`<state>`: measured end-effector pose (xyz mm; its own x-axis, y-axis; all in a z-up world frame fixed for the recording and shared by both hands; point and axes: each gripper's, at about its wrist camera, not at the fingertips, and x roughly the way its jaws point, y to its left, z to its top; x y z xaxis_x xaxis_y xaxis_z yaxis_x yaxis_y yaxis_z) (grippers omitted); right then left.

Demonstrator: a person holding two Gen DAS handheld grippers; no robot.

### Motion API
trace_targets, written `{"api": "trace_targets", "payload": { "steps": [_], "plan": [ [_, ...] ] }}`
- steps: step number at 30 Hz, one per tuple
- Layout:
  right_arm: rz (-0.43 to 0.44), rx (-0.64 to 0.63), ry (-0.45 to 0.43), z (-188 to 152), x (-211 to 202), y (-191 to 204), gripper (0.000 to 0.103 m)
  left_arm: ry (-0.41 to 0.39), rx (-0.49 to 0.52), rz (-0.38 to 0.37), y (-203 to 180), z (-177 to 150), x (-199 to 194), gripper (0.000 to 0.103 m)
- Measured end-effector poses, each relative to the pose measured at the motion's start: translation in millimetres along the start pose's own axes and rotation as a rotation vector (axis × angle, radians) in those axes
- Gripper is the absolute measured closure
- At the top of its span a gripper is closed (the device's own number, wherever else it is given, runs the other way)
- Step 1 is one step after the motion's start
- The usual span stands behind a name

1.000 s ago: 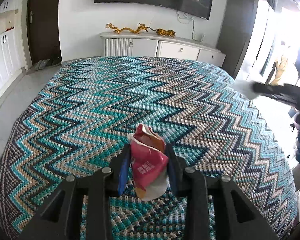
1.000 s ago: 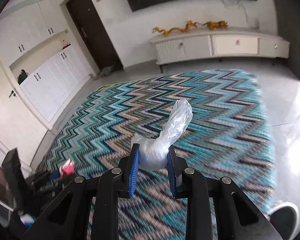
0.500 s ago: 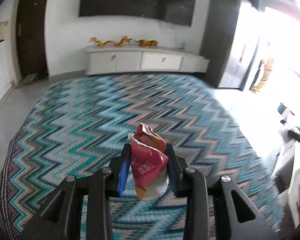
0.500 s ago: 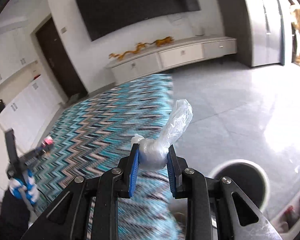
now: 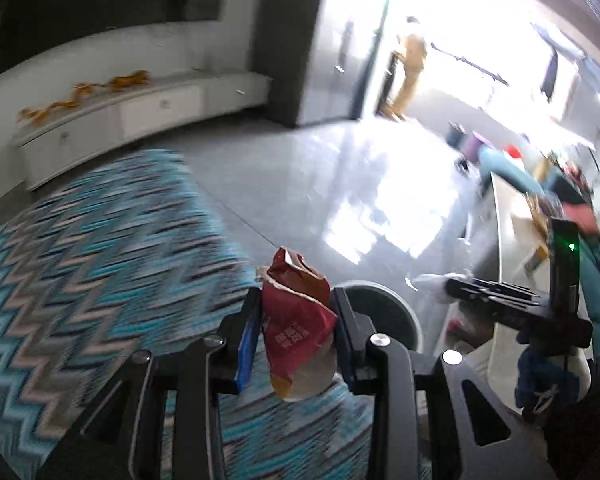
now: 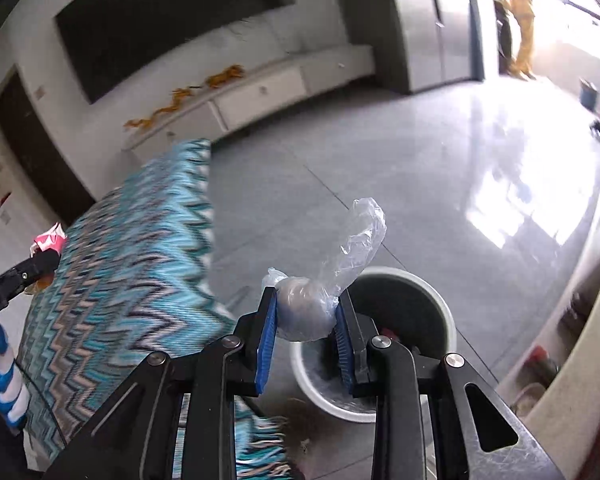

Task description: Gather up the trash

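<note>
My left gripper (image 5: 296,336) is shut on a crumpled red snack wrapper (image 5: 294,316) and holds it above the edge of the zigzag rug (image 5: 80,280). A round white trash bin (image 5: 384,312) stands on the floor just behind it. My right gripper (image 6: 306,324) is shut on a knotted clear plastic bag (image 6: 320,296) and holds it just above the near rim of the same bin (image 6: 404,340), which has some trash inside. The right gripper also shows at the right of the left wrist view (image 5: 500,304).
Shiny grey floor tiles (image 6: 420,184) stretch beyond the bin. A low white cabinet (image 6: 260,92) with gold figurines stands against the far wall. A pale curved counter (image 6: 588,320) runs along the right, with clutter beside it. A person in yellow (image 5: 412,68) stands in the bright doorway.
Both grippers have swung right, off the rug and toward the bin. The bin now sits right under the right gripper. Both still hold their trash.
</note>
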<state>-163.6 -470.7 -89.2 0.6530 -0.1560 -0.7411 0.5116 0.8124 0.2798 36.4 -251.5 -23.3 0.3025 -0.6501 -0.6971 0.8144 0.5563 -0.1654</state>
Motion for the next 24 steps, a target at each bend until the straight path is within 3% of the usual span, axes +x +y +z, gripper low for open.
{"api": "trace_targets", "payload": {
  "steps": [9,11,13,14,15,19,24],
  "plan": [
    [-0.050,0.102,0.048,-0.4,33.8,-45.1,0.072,0.154,0.079,-0.075,-75.6,22.5,111.0,0.068],
    [-0.062,0.120,0.058,-0.4,43.4,-53.3,0.067,0.179,0.069,-0.085,-82.4,25.0,128.0,0.067],
    [-0.080,0.129,0.066,-1.5,50.2,-58.4,0.059,0.195,0.060,-0.095,-88.6,28.8,144.0,0.058],
    [-0.090,0.135,0.074,-2.3,55.3,-61.9,0.055,0.197,0.050,-0.095,-89.0,28.9,149.3,0.048],
    [-0.094,0.139,0.078,-2.3,58.0,-63.3,0.054,0.200,0.040,-0.102,-89.3,28.8,153.6,0.045],
    [-0.112,0.161,0.097,-8.4,65.0,-74.2,0.053,0.228,0.021,-0.118,-91.9,25.9,162.8,0.045],
    [-0.103,0.137,0.073,-11.2,55.2,-60.3,0.051,0.180,0.043,-0.065,-89.6,22.7,134.0,0.045]
  ]
}}
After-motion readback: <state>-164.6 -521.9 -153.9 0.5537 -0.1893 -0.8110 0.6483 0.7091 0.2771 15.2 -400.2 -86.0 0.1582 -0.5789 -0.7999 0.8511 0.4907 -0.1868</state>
